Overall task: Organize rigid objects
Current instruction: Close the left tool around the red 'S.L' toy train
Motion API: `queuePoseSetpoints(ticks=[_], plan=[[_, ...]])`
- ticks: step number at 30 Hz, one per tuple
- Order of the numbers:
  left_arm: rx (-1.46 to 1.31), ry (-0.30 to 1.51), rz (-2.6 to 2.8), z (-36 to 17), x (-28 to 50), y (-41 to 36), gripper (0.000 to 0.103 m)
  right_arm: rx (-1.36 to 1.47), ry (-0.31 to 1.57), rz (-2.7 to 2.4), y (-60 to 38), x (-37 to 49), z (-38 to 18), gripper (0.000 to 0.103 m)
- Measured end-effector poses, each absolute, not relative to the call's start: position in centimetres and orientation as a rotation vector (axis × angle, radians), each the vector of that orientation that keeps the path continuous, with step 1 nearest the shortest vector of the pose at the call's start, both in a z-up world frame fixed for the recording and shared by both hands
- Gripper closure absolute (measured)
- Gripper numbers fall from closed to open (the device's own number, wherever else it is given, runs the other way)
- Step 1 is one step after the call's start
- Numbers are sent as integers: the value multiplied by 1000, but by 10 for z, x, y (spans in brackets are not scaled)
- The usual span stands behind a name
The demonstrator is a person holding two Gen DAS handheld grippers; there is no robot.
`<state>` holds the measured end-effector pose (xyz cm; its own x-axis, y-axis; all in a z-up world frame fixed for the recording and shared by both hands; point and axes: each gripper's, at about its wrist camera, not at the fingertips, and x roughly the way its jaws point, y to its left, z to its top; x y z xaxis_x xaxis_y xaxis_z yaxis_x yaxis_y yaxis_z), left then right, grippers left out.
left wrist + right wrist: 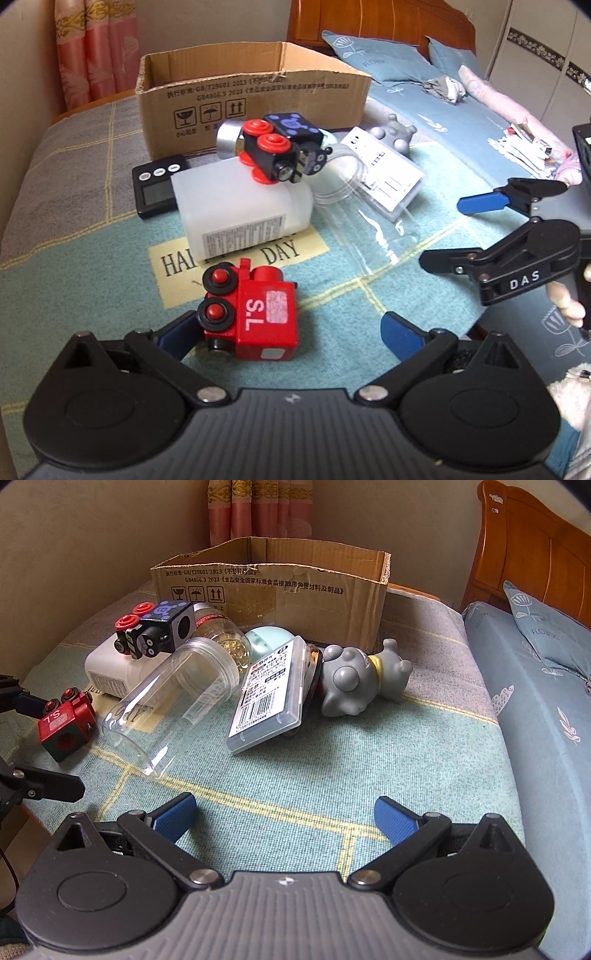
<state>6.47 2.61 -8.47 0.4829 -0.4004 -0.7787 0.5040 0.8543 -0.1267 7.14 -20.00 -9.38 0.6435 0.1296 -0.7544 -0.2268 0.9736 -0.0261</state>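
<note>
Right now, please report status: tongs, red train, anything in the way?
Left tongs open around red train, not closed. Right tongs open, empty. Cardboard box behind the pile; white bottle and clear jar between.

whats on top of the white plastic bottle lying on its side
A black toy train car with red wheels lies tipped on the white bottle, a dark cube beside it. What the cube rests on is hidden.

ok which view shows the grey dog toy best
The right wrist view: the grey dog toy lies there on its side, whole and unobstructed, with its bulging eyes, yellow collar and legs clear, in front of the cardboard box. The left wrist view catches only a knobbly grey part of it behind the plastic case.
</note>
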Motion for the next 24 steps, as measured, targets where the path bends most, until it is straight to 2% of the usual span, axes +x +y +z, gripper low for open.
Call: queuePoseSetpoints(ticks=[2, 7, 12, 14, 24], plan=[[136, 908, -525, -84, 65, 27, 6, -124, 846, 207, -200, 71, -94, 0], [149, 889, -475, -82, 70, 32, 22, -139, 836, 239, -203, 69, -94, 0], [177, 862, -432, -80, 68, 33, 50, -169, 847, 305, -206, 69, -91, 0], [160, 860, -418, -80, 68, 35, 54, -181, 848, 356, -206, 67, -86, 0], [111, 858, -355, -79, 69, 44, 54, -307, 730, 692, -180, 79, -32, 0]])
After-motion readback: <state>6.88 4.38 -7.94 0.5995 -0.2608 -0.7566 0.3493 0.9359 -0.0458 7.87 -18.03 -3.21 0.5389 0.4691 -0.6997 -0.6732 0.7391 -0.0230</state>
